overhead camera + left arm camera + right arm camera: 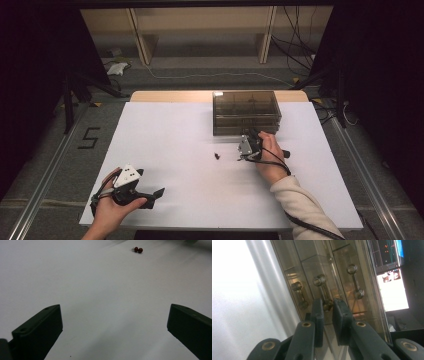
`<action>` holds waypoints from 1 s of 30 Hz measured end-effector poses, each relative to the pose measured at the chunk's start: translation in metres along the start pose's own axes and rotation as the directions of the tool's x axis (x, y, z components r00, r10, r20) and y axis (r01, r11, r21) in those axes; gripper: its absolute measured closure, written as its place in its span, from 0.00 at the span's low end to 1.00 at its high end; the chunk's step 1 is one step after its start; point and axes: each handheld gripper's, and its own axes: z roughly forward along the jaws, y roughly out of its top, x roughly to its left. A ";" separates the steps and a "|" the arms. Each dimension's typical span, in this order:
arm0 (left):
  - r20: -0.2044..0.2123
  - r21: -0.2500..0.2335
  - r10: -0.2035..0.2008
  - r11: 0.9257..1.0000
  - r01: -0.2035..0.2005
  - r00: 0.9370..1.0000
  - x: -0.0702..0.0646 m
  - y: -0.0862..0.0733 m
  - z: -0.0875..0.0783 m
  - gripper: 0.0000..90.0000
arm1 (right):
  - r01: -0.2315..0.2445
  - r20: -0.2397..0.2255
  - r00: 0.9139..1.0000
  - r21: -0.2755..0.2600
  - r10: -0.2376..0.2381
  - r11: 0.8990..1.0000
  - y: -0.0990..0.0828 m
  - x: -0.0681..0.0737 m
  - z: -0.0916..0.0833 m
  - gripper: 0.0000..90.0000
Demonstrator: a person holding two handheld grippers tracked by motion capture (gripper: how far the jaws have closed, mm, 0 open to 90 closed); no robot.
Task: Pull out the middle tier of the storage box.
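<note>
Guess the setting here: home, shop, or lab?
Probably a lab data-collection rig, not a home. A white-covered table stands between dark camera stands, loose cables run over the floor behind, and a lit monitor shows beyond the smoked acrylic drawer box.

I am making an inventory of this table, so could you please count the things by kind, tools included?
Clear drawer box: 1
Drawer handles on its front: 3
Small dark red beads: 2, lying together on the white sheet
Hand-held tools: 2, the left tool and the right tool
Total: 8
</note>
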 end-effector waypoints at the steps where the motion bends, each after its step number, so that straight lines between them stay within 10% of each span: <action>1: 0.000 0.000 0.000 1.000 0.000 1.000 0.000 0.000 0.000 0.00 | 0.000 -0.001 1.000 0.005 0.000 1.000 0.000 0.000 -0.001 0.89; 30: -0.004 -0.001 0.005 1.000 -0.005 1.000 -0.001 0.000 0.000 0.00 | -0.021 -0.012 1.000 0.001 0.021 1.000 -0.001 0.003 -0.010 0.89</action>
